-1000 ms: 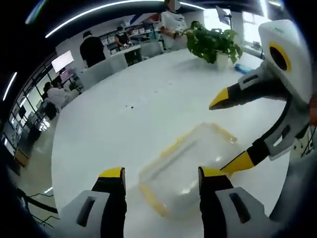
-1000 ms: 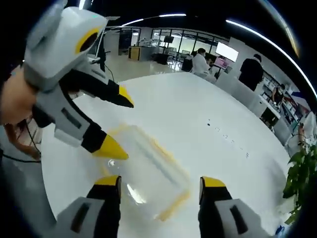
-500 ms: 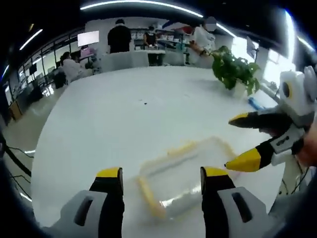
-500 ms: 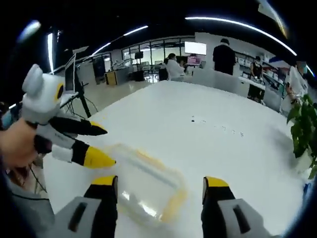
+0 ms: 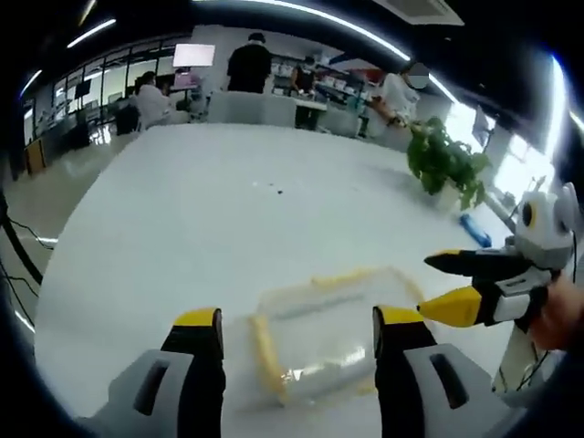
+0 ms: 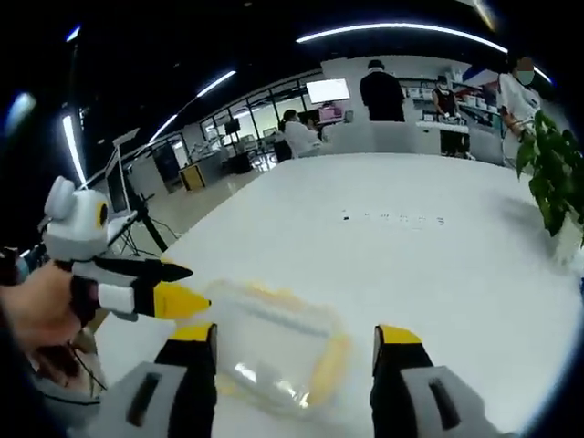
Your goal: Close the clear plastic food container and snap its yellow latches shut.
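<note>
A clear plastic food container (image 5: pixel 328 327) with yellow latches lies on the white table, lid on it. It sits just ahead of my left gripper (image 5: pixel 297 321), which is open with nothing between its yellow tips. My right gripper (image 5: pixel 452 285) enters that view from the right, open, just off the container's right end. In the right gripper view the container (image 6: pixel 269 351) lies ahead of my open right gripper (image 6: pixel 297 336), and the left gripper (image 6: pixel 173 285) comes in from the left, open, by the container's left end. A yellow latch (image 6: pixel 330 359) runs along its right side.
The large white table (image 5: pixel 228 210) stretches far ahead. A potted green plant (image 5: pixel 447 164) stands at its far right, with a small blue object (image 5: pixel 476 228) near it. Several people stand or sit at desks beyond the table. A hand (image 6: pixel 36 310) holds the left gripper.
Both cameras have risen and drawn apart. The other gripper now shows smaller and farther to the side in each view. The container has stayed in place on the table.
</note>
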{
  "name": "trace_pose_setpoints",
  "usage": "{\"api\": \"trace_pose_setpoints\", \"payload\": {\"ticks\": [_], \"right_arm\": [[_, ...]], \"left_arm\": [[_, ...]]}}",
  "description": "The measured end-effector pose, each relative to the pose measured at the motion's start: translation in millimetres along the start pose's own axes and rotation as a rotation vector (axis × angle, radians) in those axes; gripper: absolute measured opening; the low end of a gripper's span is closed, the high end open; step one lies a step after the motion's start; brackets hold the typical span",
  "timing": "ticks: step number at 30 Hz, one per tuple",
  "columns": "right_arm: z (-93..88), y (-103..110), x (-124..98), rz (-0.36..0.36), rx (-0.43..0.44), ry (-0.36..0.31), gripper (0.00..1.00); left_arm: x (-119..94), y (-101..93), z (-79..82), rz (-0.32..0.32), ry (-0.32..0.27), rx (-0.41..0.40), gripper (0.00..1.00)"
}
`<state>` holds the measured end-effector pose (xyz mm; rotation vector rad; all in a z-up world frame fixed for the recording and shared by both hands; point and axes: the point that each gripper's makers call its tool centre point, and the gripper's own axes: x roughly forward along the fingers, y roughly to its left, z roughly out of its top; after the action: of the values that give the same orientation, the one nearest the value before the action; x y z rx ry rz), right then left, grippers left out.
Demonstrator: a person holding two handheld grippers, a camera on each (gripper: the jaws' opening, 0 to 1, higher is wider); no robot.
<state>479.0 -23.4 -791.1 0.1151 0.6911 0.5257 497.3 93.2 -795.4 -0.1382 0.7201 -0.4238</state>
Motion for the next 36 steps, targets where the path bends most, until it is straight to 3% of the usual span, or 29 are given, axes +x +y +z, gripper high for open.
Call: {"api": "trace_pose_setpoints", "payload": {"ticks": [3, 8, 11, 17, 18, 19, 26, 27, 28, 29, 30, 36], "right_arm": [[-3.9, 4.4, 2.9, 0.014, 0.015, -0.001, 0.67], [-13.6, 6.6, 7.8, 0.015, -0.002, 0.026, 0.67], [-18.7, 9.2, 11.0, 0.021, -0.001, 0.041, 0.66], [-27.8, 2.8, 14.7, -0.026, -0.018, 0.077, 0.62], [-30.2, -0.7, 13.9, -0.048, -0.029, 0.086, 0.59], [-23.8, -0.3, 15.7, -0.047, -0.007, 0.04, 0.58], [-24.4, 0.4, 18.7, -0.095, 0.062, 0.025, 0.54], [-33.2, 0.3, 18.5, -0.099, 0.091, 0.042, 0.53], [-30.8, -0.3, 20.1, -0.108, 0.1, 0.016, 0.53], [-29.7, 0.1, 20.8, -0.112, 0.111, 0.011, 0.52], [-30.6, -1.1, 20.7, -0.114, 0.108, 0.006, 0.52], [-28.6, -0.9, 20.8, -0.115, 0.105, -0.005, 0.52]], "left_arm": [[1.1, -2.3, -3.2, -0.008, -0.008, -0.057, 0.65], [5.0, -7.1, -12.9, -0.021, 0.013, -0.084, 0.59], [7.7, -8.1, -16.9, -0.018, 0.016, -0.101, 0.61], [9.9, -5.1, -33.6, -0.011, 0.063, -0.079, 0.55], [13.3, -6.3, -31.8, -0.023, 0.039, -0.112, 0.55], [15.0, -8.5, -31.4, -0.03, 0.028, -0.146, 0.55], [12.1, -10.0, -33.8, -0.022, 0.032, -0.174, 0.52], [10.3, -13.2, -37.2, -0.023, 0.041, -0.218, 0.51], [7.6, -13.8, -46.9, -0.03, 0.096, -0.218, 0.49], [15.3, -7.6, -38.3, -0.015, 0.021, -0.209, 0.49], [14.1, -10.9, -41.3, -0.024, 0.04, -0.218, 0.49], [14.7, -8.2, -39.2, -0.022, 0.025, -0.221, 0.49]]}}
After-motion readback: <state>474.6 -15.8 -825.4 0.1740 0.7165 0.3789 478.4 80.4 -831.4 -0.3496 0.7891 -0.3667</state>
